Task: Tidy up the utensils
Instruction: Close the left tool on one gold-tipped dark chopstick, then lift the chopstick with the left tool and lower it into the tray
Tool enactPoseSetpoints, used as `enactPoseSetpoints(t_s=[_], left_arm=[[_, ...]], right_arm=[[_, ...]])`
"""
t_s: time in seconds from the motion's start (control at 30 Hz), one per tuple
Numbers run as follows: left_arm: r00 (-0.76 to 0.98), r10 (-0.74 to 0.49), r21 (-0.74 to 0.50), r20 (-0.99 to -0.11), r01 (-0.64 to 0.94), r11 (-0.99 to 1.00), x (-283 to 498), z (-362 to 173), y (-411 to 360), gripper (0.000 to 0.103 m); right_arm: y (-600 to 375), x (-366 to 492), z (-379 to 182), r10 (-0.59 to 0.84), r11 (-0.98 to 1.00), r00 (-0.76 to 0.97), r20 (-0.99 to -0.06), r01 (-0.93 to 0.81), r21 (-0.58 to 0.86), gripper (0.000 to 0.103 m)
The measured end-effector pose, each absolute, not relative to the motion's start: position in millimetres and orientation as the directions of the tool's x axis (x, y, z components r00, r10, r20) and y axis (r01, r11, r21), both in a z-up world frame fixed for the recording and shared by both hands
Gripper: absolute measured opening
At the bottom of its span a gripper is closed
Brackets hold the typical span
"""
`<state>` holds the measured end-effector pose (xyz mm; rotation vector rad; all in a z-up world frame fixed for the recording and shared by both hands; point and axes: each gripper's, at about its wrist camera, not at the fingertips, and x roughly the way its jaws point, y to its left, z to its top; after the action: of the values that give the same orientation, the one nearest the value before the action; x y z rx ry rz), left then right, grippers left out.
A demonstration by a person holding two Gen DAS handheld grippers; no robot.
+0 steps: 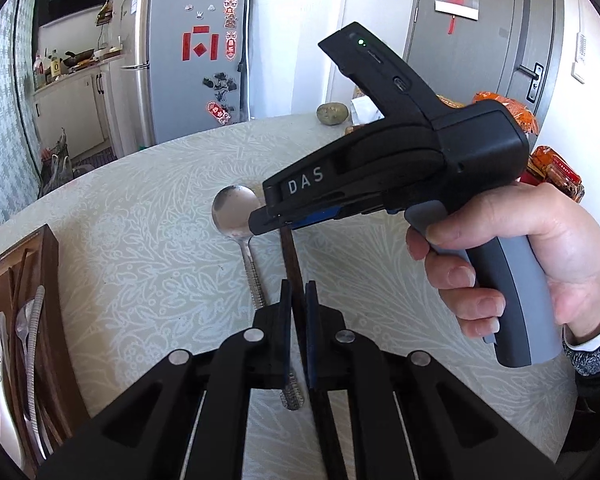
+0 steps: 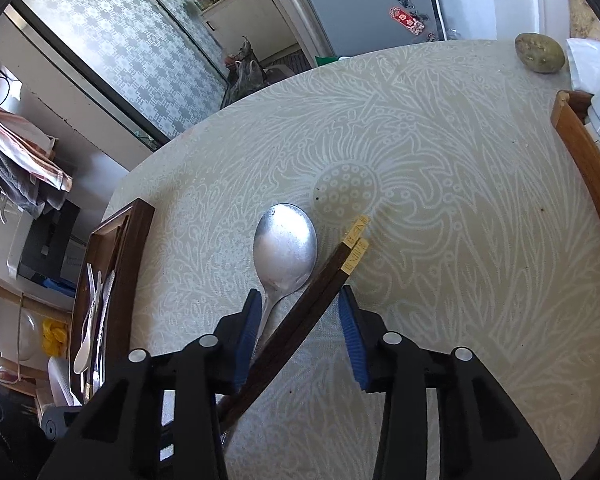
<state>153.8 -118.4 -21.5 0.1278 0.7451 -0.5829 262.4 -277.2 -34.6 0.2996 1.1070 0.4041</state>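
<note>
A pair of dark wooden chopsticks [image 2: 300,316] with pale tips runs between both grippers, above a large metal spoon [image 2: 285,254] that lies on the patterned tablecloth. My left gripper [image 1: 299,294] is shut on the chopsticks [image 1: 291,256] near one end. My right gripper [image 2: 298,312] is open with its blue pads on either side of the chopsticks near the pale-tipped end; it also shows in the left wrist view [image 1: 268,222] over the spoon [image 1: 236,210]. A dark wooden tray [image 2: 140,220] at the table's left edge holds several utensils.
A potato [image 2: 539,56] and bags sit at the table's far side. Red packages [image 1: 556,172] lie at the right. A wooden chair back [image 2: 588,168] curves along the right edge. A fridge [image 1: 192,60] stands behind the table.
</note>
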Motion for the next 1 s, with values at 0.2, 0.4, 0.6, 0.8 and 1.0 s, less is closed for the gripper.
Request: enactPoseSetpoints(t_s=[0.2,0.4,0.6,0.8,1.0], left_arm=[[0.564,-0.442,-0.046,-0.697,0.580,0.813,149.7,-32.4,-130.9,0.005],[0.577,-0.430,-0.064,-0.694,0.545,0.836,155.2,-29.0,-119.3,0.002],[0.569,-0.451,-0.093,-0.688,0.547,0.832,154.5,-28.4,-118.2,0.002],[0.540,-0.535,-0.177,-0.650,0.577,0.797,143.8,-15.8,-115.3,0.048],[0.478,-0.614,-0.257,-0.628,0.617,0.744,123.2,-2.3,-109.6,0.067]], right_arm=[[-287.4,261.9,-37.2,0.473,0.879,0.393,-0.788,-0.147,0.454,0.015],[-301.9,261.8,-44.4,0.535,0.835,0.397,-0.746,-0.117,0.538,0.006],[-319.7,258.4,-43.5,0.615,0.765,0.395,-0.682,-0.089,0.638,0.006],[-317.9,249.5,-15.1,0.649,0.733,0.423,-0.632,-0.127,0.668,0.006],[-283.7,238.0,12.3,0.687,0.705,0.439,-0.579,-0.210,0.677,0.006]])
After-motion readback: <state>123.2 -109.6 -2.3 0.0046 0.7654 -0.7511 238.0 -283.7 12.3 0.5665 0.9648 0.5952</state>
